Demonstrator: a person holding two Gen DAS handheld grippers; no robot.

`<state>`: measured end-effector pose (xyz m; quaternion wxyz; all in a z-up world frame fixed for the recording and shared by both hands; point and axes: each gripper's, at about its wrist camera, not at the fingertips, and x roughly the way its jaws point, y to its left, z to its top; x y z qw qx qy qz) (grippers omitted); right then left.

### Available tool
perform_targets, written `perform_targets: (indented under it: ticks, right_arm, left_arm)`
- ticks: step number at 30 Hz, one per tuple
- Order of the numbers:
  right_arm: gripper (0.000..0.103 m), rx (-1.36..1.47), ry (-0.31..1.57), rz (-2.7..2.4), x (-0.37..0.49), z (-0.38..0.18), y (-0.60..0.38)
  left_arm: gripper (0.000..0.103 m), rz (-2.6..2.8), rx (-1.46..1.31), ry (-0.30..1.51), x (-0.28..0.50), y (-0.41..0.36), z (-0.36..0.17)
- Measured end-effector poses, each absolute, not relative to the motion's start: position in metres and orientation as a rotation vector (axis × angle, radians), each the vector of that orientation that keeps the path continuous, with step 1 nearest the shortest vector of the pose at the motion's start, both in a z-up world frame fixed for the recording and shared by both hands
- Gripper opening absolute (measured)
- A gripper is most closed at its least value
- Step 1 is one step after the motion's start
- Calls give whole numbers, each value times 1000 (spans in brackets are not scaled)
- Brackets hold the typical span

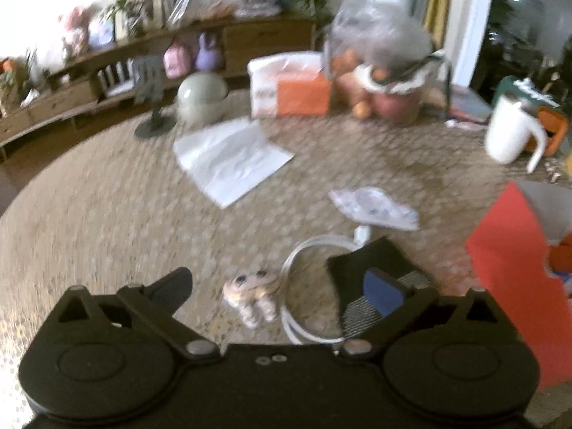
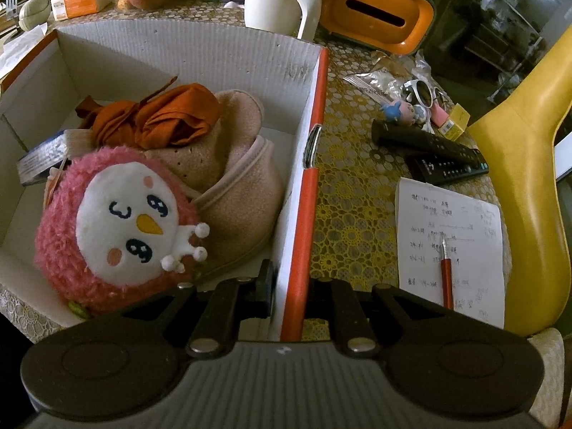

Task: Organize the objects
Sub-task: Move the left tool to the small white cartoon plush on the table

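Nearest the left lens stood my left tool [image 1: 282, 291], jaws spread wide with nothing between them, pointing down at the desk [image 1: 107, 214]. Item one, just beyond its fingertips: a small pale plush figure [image 1: 254, 295], lying loose on the patterned cloth. Item two, touching or nearly touching it on the right: a looped white cable [image 1: 307, 246]. Item three: a black pouch [image 1: 371, 268] beside the cable, partly behind the right finger. Further off lay a white paper sheet [image 1: 232, 161] and a crumpled clear wrapper [image 1: 375, 207]; the view was blurred, so finer detail was lost. At the right edge rose the orange-sided cardboard box [image 1: 511, 261]. My right tool [image 2: 289, 293] was closed narrow on that box's wall [image 2: 304, 196], one finger inside and one outside, steadying it. Box contents as catalogued: a pink plush bird [image 2: 114, 228], a beige fleece piece [image 2: 236, 178], an orange cloth bundle [image 2: 161, 114], and a bluish flat item at the far left that I could not identify. Outside the box, on the right: two black remotes [image 2: 439, 153], a written note [image 2: 450, 246] with a red pen [image 2: 447, 279] on it, and sunglasses [image 2: 422, 93]. I judged the step in hand to be the reach for the next loose object, probably the plush figure. The next move called for centring the open jaws over it, clear of the cable, before closing and carrying it to the box.
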<state>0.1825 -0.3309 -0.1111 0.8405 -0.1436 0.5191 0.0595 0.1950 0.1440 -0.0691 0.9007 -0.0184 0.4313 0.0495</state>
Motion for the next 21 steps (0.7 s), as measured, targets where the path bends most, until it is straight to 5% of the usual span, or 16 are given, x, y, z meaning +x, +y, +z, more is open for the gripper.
perform_targets:
  ticks: [12,21]
  right_arm:
    - [14,-305,1100,122,183,-112,-329]
    - [14,-306,1108,120,184,-113,-329]
  left_arm:
    - [102,158,-113,946,207,165,-107]
    - [92,179,-119,943,211,169,-117]
